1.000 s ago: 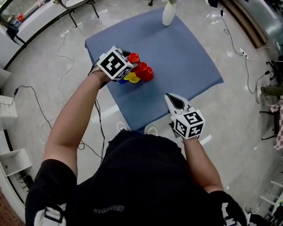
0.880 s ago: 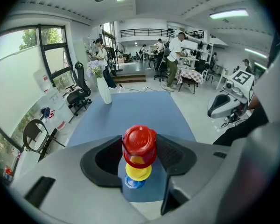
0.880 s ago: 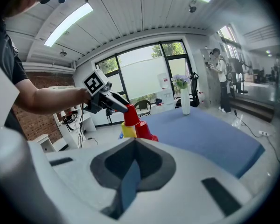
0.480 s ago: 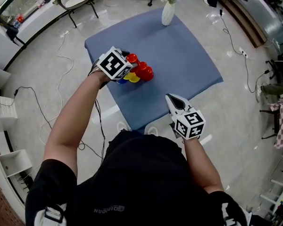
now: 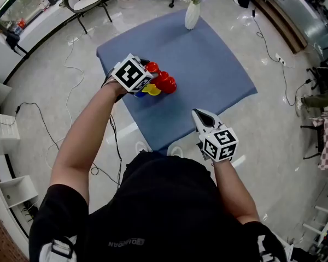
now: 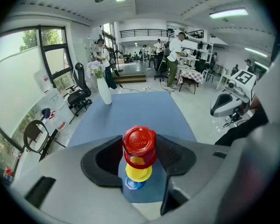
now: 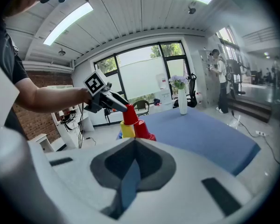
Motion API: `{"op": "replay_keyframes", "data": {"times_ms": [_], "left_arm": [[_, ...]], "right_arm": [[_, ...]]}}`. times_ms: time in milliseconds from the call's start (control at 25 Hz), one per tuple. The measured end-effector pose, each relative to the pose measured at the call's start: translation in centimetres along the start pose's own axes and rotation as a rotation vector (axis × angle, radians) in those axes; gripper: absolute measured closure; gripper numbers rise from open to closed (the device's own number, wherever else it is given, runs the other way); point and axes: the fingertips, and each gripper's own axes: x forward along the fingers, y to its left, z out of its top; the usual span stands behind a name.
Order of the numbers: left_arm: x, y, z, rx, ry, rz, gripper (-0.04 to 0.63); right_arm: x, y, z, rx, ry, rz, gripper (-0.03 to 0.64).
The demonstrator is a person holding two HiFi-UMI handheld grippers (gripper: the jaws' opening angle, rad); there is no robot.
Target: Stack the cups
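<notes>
Blue cloth covers the counter [image 5: 208,70], with chairs, cables and shelving on the pale floor around it. The yellow cup [image 6: 138,172] is the anchor of the pile. The left gripper [image 6: 139,153] is clamped on an upturned red cup [image 6: 139,141] directly over it, a second red cup [image 5: 168,83] stands just beside it, and a blue cup [image 6: 132,184] sits against its other side, though whether under it or next to it cannot be told. The vase [image 5: 192,14] stands well beyond the yellow cup, and the right gripper [image 5: 203,116] hangs well short of it, off the counter's near edge, jaws together on nothing. The likely trouble is the release: if the held red cup is off-centre or tilted, it could slide off the yellow cup and topple the neighbouring red one — and a pad dragging as it opens would do the same. Count: four cups — two red, one yellow, one blue — plus one vase.
</notes>
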Motion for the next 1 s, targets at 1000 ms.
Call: {"op": "replay_keyframes", "data": {"times_ms": [1000], "left_arm": [[-7.7, 1.5, 1.2, -0.063, -0.186, 0.152, 0.362]], "right_arm": [[0.0, 0.8, 1.3, -0.03, -0.018, 0.07, 0.615]]}}
